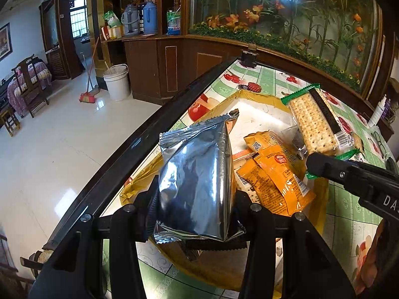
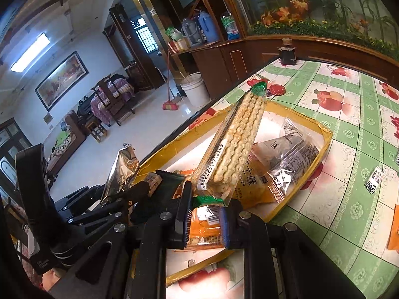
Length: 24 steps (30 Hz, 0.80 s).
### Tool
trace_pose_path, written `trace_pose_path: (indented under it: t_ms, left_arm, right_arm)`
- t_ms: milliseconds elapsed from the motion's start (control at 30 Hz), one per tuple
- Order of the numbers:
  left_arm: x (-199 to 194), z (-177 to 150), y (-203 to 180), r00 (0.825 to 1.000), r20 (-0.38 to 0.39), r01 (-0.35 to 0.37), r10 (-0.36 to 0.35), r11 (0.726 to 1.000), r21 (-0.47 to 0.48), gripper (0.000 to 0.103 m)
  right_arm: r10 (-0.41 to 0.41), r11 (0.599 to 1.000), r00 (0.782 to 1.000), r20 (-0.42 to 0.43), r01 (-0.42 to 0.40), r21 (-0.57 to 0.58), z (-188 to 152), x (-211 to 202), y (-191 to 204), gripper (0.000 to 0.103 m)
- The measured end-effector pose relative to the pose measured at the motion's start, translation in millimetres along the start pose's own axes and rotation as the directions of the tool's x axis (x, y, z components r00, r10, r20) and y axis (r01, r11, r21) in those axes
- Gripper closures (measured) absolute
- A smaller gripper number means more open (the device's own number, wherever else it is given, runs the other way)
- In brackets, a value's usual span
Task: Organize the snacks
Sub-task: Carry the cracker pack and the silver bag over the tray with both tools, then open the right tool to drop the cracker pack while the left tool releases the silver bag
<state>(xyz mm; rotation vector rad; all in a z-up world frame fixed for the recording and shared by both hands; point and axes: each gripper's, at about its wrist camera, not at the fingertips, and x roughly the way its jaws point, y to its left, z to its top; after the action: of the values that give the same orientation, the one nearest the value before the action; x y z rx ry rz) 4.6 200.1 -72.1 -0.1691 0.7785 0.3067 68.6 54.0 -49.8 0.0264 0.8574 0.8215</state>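
Landmark: yellow-rimmed tray (image 1: 251, 94) on fruit-print tablecloth (image 2: 354, 114). Reading left to right.

Over tray's near-left corner: left gripper (image 1: 197, 206) clamped on silver foil pouch (image 1: 194, 182), pouch upright, lower half between the pads, held clear above tray floor.

Inside tray, centre: orange snack packets (image 1: 274, 174) lying flat and overlapping; clear packet with black print (image 2: 286, 157) toward tray's far-right side. Far-left portion of tray floor bare white.

Over tray's right part: right gripper (image 2: 207, 214) closed tight on green end-seal of cracker pack (image 2: 234, 147), pack tilted up and away from the jaws, hanging above the orange packets, not resting on them.

Right of tray, on cloth outside the rim: small black-and-white sachet (image 2: 372, 180) and orange packet edge (image 2: 394, 231) at frame border, both well apart from tray.

Progress, judged: roughly midway. Several snacks already in tray; two in grip over it and not yet released; at least two stray items outside the rim left to collect. Room left on tray's far-left floor for pouch and crackers.
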Motion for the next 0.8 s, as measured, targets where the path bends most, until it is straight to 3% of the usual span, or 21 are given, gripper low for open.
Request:
trace_pose_path:
  t_ms: [800]
  left_arm:
    - [15,3,-8,0.998,-0.048,-0.032,0.034,0.999,0.043,0.057]
  right_arm:
    - [-0.022,0.999,0.998,-0.057,0.023,0.027,5,28,-13,0.084]
